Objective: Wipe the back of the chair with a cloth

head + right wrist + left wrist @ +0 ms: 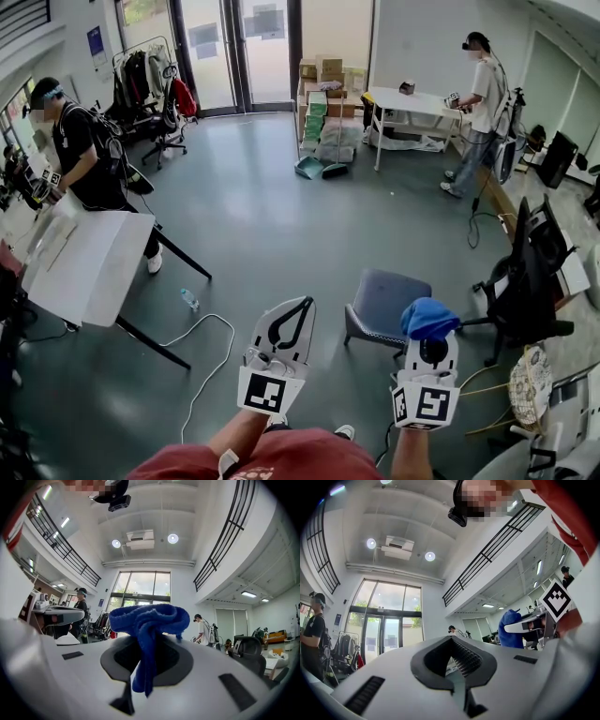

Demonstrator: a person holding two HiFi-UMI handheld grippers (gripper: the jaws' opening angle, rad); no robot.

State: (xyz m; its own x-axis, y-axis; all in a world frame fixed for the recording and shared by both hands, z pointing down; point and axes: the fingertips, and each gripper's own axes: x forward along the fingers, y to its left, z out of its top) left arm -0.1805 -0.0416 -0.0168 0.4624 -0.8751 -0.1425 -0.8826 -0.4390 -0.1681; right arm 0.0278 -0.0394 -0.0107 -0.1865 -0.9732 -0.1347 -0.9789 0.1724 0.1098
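Head view puts the blue cloth (429,318) low and right of centre, bunched into a knot on the tips of your right gripper (429,339). In the right gripper view the cloth (147,620) is pinched between the closed jaws of that gripper (149,651): a thick fold sits across the top and a tail hangs down over the dark opening. Just up and left of the cloth in the head view stands the chair (384,300), its grey-blue padded seat facing you. The cloth overlaps the seat's lower right corner in the picture (whether the two touch, you cannot tell from here).

Your left gripper (302,305) sits left of the chair, near the bottom centre. Its own view shows the left gripper (451,641) with jaws pressed together and nothing between them.

Farther right a black office chair (525,272) stands against the edge of the frame. At the left a white table (84,267) tilts, with a person in black (80,159) beside it. A small bottle (189,299) lies on the grey floor near a white cable (211,347).
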